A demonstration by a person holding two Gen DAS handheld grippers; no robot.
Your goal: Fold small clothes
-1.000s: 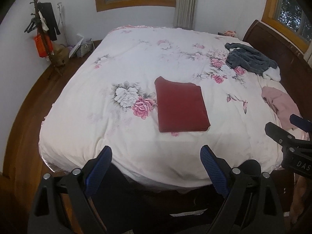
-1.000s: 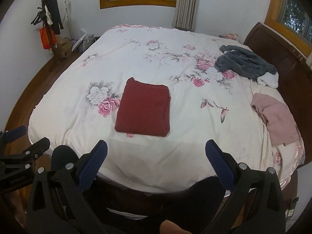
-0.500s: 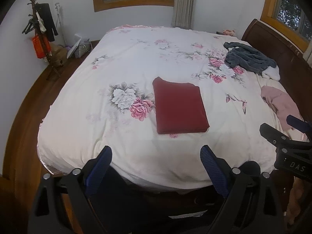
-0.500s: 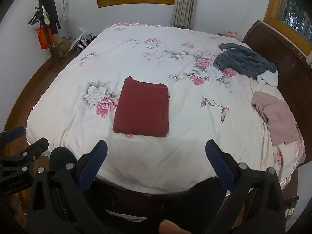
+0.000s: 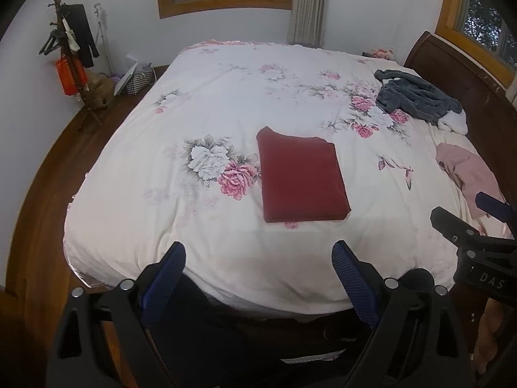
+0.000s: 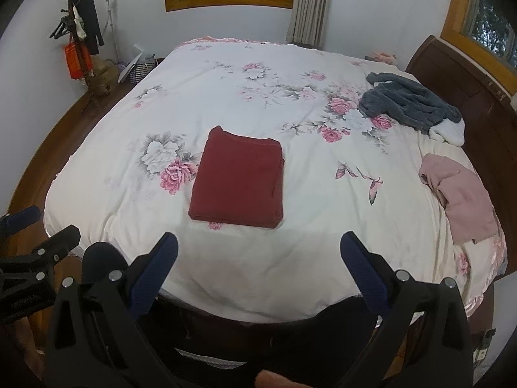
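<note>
A dark red garment point(image 5: 302, 177) point(image 6: 239, 182) lies folded into a neat rectangle near the front middle of the floral bed cover point(image 5: 226, 103) point(image 6: 245, 103). A pink garment point(image 5: 471, 174) point(image 6: 458, 200) lies crumpled at the bed's right edge, and a grey fleece garment point(image 5: 416, 98) point(image 6: 407, 103) is heaped farther back on the right. My left gripper point(image 5: 258, 255) and right gripper point(image 6: 258, 245) both hang open and empty above the bed's front edge, short of the red garment. Each gripper shows at the side of the other's view.
A dark wooden headboard point(image 5: 458, 74) runs along the right side. A coat stand point(image 5: 69, 51) with hanging items and a striped basket point(image 5: 137, 80) stand on the wooden floor at the back left. Windows sit in the far and right walls.
Both views have pulled slightly back and up from the bed. The red garment stays folded in place and both grippers stay open.
</note>
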